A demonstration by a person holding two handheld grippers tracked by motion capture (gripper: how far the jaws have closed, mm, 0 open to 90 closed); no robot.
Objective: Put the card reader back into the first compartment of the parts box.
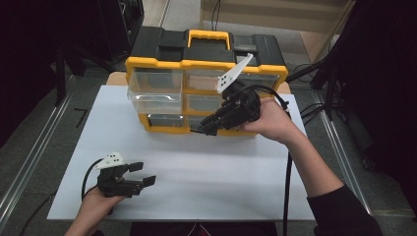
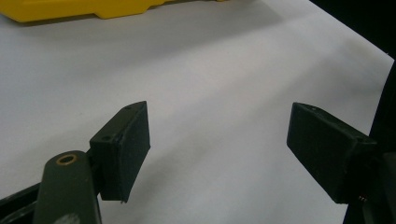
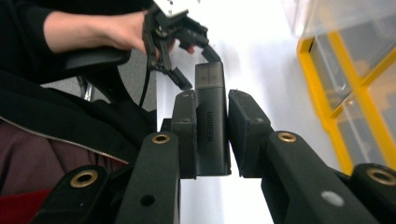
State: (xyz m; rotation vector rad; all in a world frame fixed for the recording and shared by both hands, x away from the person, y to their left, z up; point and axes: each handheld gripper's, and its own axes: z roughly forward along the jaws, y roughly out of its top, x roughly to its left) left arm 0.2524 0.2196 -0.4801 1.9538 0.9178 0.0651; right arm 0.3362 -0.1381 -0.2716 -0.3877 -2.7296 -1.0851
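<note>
A dark grey card reader with a translucent cap is clamped between the pads of my right gripper, cap end pointing away from the camera. From above, my right gripper hangs in front of the lower drawers of a yellow and black drawer organizer and points left. The top left clear drawer of that organizer is pulled out. My left gripper rests near the front left of the white table. Its jaws stand wide apart with nothing between them, and its fingers sit just above bare white surface.
The organizer stands at the table's far edge. Black cables trail from both grippers; the right one's cable runs down along the forearm. Dark floor and metal rails lie on both sides of the table.
</note>
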